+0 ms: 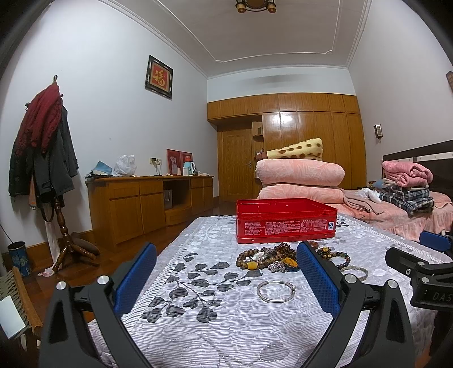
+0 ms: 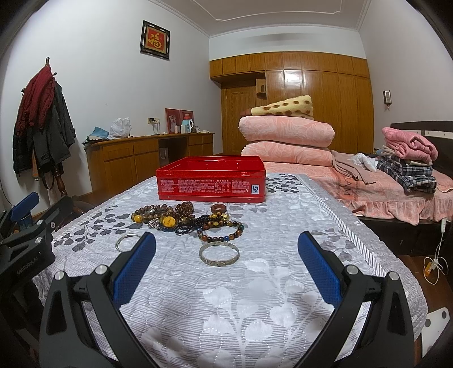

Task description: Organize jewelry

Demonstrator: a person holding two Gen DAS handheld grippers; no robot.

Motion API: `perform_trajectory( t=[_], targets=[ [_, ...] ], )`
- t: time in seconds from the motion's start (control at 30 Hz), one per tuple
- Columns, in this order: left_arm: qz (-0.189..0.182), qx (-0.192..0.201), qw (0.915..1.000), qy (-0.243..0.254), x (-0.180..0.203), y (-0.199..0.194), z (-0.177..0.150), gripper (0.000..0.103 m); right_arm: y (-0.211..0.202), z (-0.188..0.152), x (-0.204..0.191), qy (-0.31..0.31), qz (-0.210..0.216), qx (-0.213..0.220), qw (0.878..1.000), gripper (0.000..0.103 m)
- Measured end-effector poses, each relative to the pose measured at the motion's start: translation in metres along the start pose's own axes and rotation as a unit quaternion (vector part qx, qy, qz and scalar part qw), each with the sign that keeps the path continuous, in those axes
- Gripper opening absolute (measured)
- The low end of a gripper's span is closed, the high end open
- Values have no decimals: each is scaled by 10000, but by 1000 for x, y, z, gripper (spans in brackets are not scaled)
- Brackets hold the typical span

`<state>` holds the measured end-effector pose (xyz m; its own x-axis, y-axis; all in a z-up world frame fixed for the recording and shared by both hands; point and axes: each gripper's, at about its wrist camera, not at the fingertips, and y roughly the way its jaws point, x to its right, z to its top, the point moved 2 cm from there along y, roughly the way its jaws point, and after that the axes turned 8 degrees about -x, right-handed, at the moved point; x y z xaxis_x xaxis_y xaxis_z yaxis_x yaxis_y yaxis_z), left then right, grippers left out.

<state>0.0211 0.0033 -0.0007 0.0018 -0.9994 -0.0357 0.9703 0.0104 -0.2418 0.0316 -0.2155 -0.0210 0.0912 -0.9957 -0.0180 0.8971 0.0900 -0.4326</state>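
I see a red tin (image 2: 211, 181), lidless with white print on its side, standing on the grey leaf-patterned bed cover (image 2: 254, 297). Just before it lies a heap of beaded bracelets (image 2: 181, 219) (brown, amber, black), then two silver bangles (image 2: 218, 254) nearer me. My left hand-held gripper (image 1: 226, 283) and right hand-held gripper (image 2: 226, 271) both gape wide, empty.

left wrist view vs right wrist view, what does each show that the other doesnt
Only the left wrist view shows the ceiling lamp and a blue bin on the floor. Only the right wrist view shows a white cable on the floor by the bed. Both show the red tin, the bead pile, two silver bangles and open jaws.
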Motion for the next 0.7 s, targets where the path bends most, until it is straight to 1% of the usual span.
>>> perform_trajectory(
  t=[0.7],
  targets=[
    [4, -5, 10000, -5, 0, 0, 0, 97, 3, -2, 0, 15, 12, -29, 10000, 97]
  ],
)
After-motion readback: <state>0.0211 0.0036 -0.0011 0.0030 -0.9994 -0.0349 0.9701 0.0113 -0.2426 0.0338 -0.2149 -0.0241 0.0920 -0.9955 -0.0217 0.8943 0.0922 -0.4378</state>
